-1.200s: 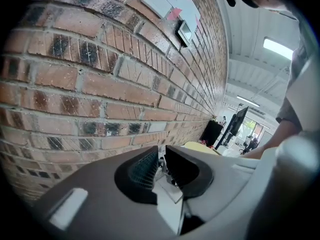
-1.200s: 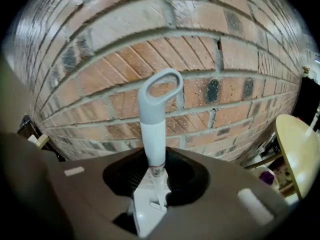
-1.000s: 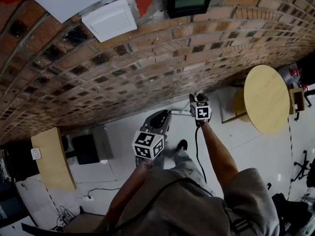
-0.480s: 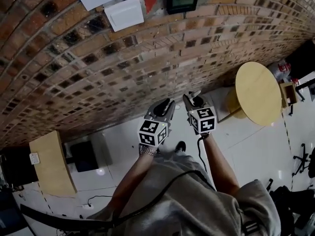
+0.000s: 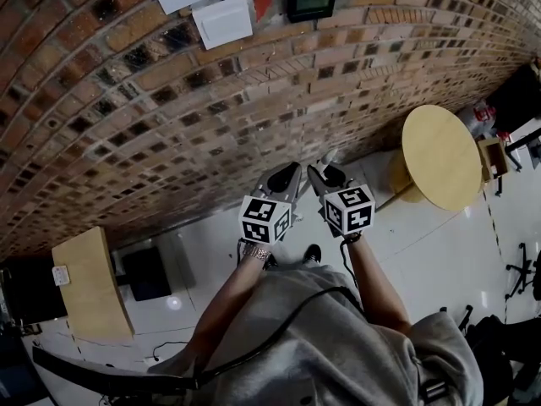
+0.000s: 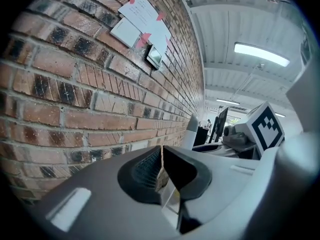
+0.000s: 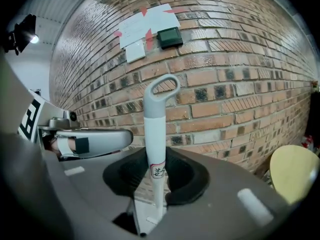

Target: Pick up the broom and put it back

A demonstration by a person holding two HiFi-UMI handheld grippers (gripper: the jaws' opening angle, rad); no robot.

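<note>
Gripping the broom (image 7: 155, 129) by its pale handle, my right gripper (image 7: 156, 174) has its jaws partly closed on the shaft, below the loop at its top. The handle stands upright in front of the brick wall (image 7: 235, 79). My left gripper (image 6: 161, 176) is just beside the right one, jaws pressed together with nothing held.

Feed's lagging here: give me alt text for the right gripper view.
The right gripper grips the broom handle, a pale upright shaft with a grey loop on top. Behind is a brick wall with taped papers and a small dark screen; the left gripper shows at left, a round table at lower right.
</note>
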